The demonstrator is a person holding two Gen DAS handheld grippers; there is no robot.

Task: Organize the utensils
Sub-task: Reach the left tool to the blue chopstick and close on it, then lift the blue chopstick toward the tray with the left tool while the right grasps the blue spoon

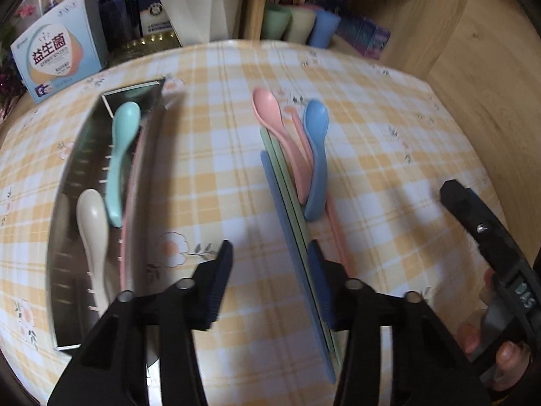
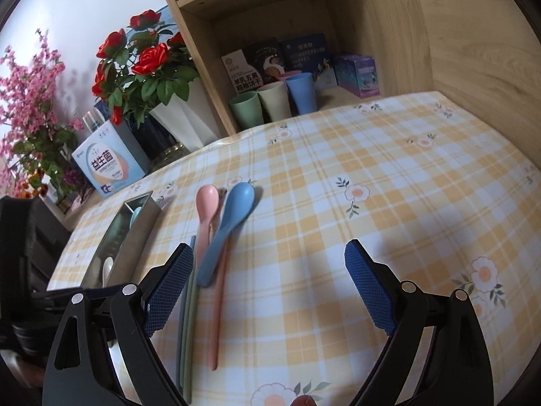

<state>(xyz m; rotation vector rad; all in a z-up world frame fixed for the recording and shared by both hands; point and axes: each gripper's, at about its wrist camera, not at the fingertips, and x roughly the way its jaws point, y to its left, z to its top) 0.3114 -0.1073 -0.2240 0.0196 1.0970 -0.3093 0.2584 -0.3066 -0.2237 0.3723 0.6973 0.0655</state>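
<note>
A steel utensil tray lies at the left and holds a teal spoon, a cream spoon and pink chopsticks. On the checked tablecloth lie a pink spoon, a blue spoon, blue and green chopsticks and pink chopsticks. My left gripper is open, low over the near ends of the chopsticks, its right fingertip beside them. My right gripper is open and empty just right of the spoons. The tray also shows in the right wrist view.
A blue-and-white box, a white vase of red roses and pink flowers stand at the back left. A wooden shelf at the back holds three cups and several boxes. The right hand-held gripper's body is at the right.
</note>
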